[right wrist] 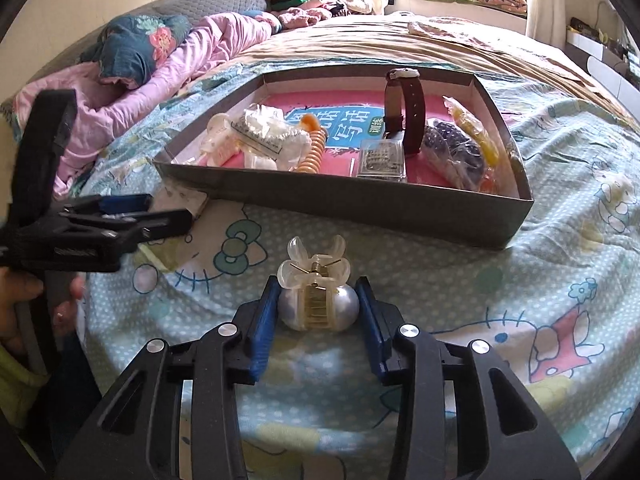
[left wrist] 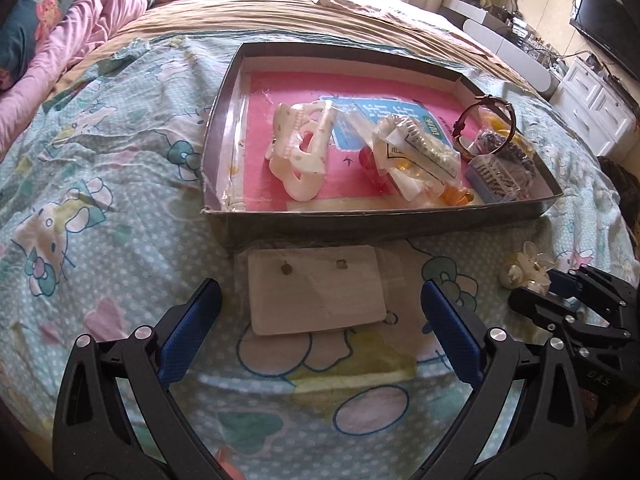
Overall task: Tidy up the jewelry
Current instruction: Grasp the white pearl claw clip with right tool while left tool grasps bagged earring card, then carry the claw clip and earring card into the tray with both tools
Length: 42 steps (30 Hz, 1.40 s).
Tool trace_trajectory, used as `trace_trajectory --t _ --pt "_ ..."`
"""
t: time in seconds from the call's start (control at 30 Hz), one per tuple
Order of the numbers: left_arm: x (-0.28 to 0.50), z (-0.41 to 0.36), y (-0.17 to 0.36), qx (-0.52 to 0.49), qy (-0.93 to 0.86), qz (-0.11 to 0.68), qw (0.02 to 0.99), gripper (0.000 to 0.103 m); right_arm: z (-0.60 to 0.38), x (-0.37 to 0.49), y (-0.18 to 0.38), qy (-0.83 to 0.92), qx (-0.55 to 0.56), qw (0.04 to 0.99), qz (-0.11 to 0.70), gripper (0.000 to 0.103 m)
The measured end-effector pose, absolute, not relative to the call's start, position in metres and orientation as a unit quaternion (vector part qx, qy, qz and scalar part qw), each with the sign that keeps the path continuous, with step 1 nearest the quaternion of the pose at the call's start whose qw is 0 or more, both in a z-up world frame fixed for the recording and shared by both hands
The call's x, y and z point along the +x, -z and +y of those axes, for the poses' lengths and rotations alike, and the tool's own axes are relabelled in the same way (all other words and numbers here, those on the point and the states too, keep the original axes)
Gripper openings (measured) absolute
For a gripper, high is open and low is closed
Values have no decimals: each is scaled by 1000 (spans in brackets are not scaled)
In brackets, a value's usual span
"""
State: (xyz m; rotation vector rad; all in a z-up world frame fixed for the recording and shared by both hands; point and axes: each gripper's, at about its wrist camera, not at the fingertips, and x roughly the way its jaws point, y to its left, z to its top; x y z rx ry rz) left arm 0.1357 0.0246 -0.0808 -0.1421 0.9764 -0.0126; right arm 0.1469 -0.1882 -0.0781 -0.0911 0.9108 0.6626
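A clear hair claw with a pearl ball [right wrist: 316, 304] lies on the bedsheet in front of the grey cardboard box [right wrist: 360, 208]. My right gripper [right wrist: 318, 280] is shut on it, both blue pads against the pearl's sides. In the left wrist view the same claw [left wrist: 524, 268] shows beside the right gripper [left wrist: 560, 296]. My left gripper [left wrist: 319, 285] is open, its fingers straddling an earring card in a clear sleeve [left wrist: 316, 288] without touching it. The box [left wrist: 222, 120] holds white claw clips [left wrist: 300, 152], a brown-strapped watch [left wrist: 484, 128], an orange spiral tie [right wrist: 314, 148] and bagged pieces.
Everything rests on a cartoon-print bedsheet [left wrist: 100, 200]. A pink quilt [right wrist: 180, 64] and floral pillow [right wrist: 136, 44] lie at the head of the bed. A white cabinet [left wrist: 592, 104] and TV [left wrist: 604, 20] stand beyond the bed's far side. A hand [right wrist: 24, 300] holds the left gripper [right wrist: 168, 210].
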Motion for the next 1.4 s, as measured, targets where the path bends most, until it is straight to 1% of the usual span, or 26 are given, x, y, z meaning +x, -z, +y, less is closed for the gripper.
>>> trace_trajectory --t 0.1,0.13,0.17,0.2,0.3,0.77,1.4 --pt "138 21 83 -60 -2 463 884 93 -191 146 77 -315 -39 845 430 37" --pt "138 20 84 -58 -4 462 885 90 -192 146 76 -315 -37 845 429 37" --pt "137 19 83 -53 -5 458 887 84 -193 146 76 -315 -36 846 429 37" --pt "137 19 82 -49 -7 455 889 67 -194 146 75 -316 -34 846 428 37" --pt "132 18 80 -47 3 453 890 59 -197 146 71 -316 -29 848 425 37" --pt "113 12 32 -68 42 401 913 58 -203 139 44 -326 -25 857 399 37" --pt "108 39 8 -87 28 368 925 58 -184 143 18 -341 -33 864 370 37"
